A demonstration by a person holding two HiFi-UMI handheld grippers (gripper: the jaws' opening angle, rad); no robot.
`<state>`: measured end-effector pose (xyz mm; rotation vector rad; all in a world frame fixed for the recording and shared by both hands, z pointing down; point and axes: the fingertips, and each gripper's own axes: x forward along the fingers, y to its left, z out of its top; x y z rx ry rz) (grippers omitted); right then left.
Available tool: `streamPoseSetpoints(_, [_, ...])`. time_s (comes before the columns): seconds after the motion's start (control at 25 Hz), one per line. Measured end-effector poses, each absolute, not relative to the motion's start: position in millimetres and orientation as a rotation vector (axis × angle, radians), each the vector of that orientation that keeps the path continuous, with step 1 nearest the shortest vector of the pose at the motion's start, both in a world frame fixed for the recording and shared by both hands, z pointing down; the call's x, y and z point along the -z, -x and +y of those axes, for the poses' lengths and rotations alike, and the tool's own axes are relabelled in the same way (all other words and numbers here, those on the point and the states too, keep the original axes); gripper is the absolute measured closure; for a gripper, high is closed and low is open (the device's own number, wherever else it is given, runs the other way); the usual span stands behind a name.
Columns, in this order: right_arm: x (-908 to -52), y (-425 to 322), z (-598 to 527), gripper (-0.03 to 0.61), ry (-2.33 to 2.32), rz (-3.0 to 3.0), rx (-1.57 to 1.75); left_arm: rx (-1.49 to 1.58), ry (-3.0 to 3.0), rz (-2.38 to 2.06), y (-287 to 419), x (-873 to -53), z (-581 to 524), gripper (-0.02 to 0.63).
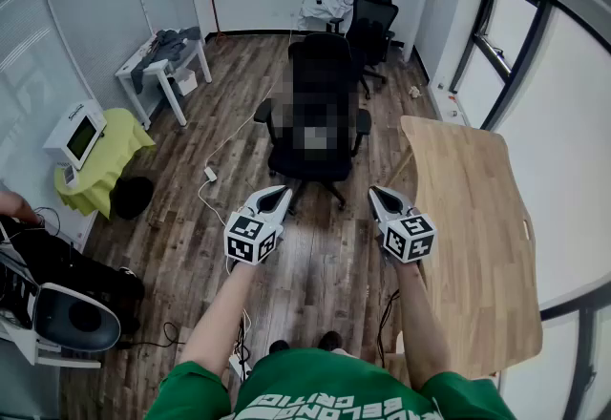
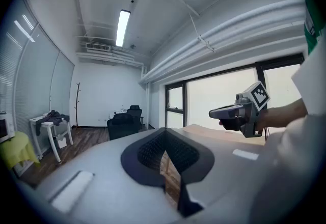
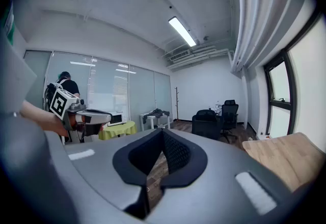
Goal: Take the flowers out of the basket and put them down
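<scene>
Our left gripper (image 1: 274,197) and right gripper (image 1: 381,196) hover clenched and empty beside the table (image 1: 477,256) — no basket or flowers show in any view, so whether we have begun or finished is unclear.

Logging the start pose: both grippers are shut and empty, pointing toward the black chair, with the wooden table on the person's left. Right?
The side is wrong: the head view shows the wooden table on the person's right, beside the right gripper. Both it and the left gripper are shut and empty, pointing toward the black chair.
</scene>
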<state>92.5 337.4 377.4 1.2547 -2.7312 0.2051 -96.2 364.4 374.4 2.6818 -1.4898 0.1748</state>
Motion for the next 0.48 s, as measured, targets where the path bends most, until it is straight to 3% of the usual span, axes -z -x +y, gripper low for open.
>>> streamPoseSetpoints(0.48, [-380.1,-109.7,311.0,0.572,-1.253,-2.723,-0.191,-0.18,-2.682,-1.488,74.8,-374.5,337.9,0.594])
